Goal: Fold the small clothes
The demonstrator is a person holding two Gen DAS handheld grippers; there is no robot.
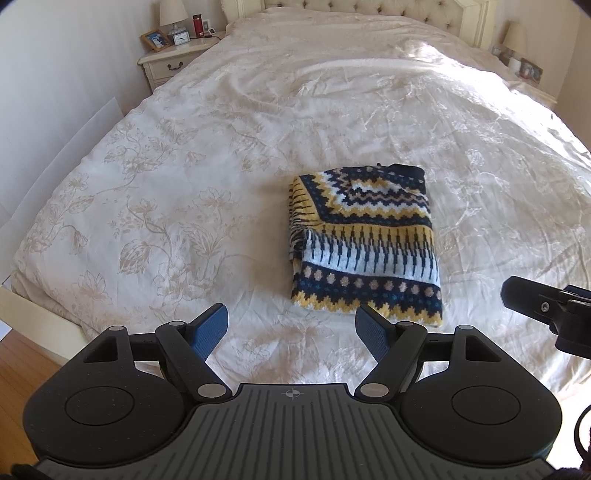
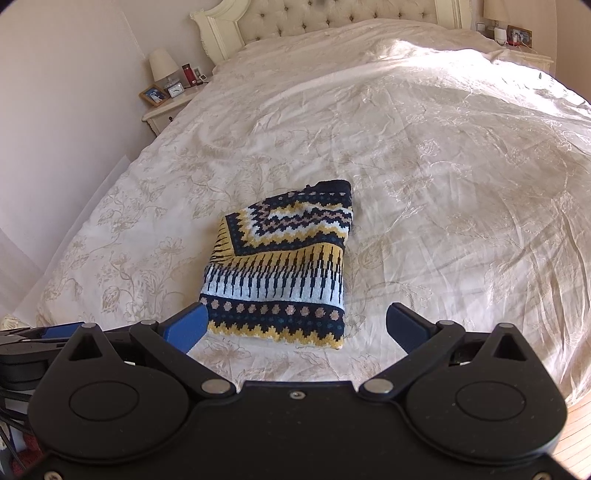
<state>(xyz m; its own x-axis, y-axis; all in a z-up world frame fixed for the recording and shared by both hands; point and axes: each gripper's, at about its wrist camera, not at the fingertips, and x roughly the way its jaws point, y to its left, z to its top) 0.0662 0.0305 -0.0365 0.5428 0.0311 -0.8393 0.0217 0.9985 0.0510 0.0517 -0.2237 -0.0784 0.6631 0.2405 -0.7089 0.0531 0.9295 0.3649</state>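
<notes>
A small knitted garment (image 1: 364, 243) in navy, yellow and white zigzag bands lies folded into a compact rectangle on the cream floral bedspread (image 1: 184, 184). My left gripper (image 1: 291, 332) is open and empty, hovering just short of the garment's near edge. In the right wrist view the same folded garment (image 2: 280, 269) lies ahead, slightly left of centre. My right gripper (image 2: 297, 326) is open too, its left blue pad near the garment's near left corner, nothing between the fingers. The right gripper's body (image 1: 554, 314) shows at the left view's right edge.
The bed (image 2: 443, 147) fills most of both views, with a tufted headboard (image 2: 332, 18) at the far end. A nightstand (image 1: 177, 55) with a lamp, clock, photo frame and red bottle stands at far left. A second nightstand (image 2: 517, 40) sits at far right. Wooden floor (image 1: 22, 369) shows beside the bed.
</notes>
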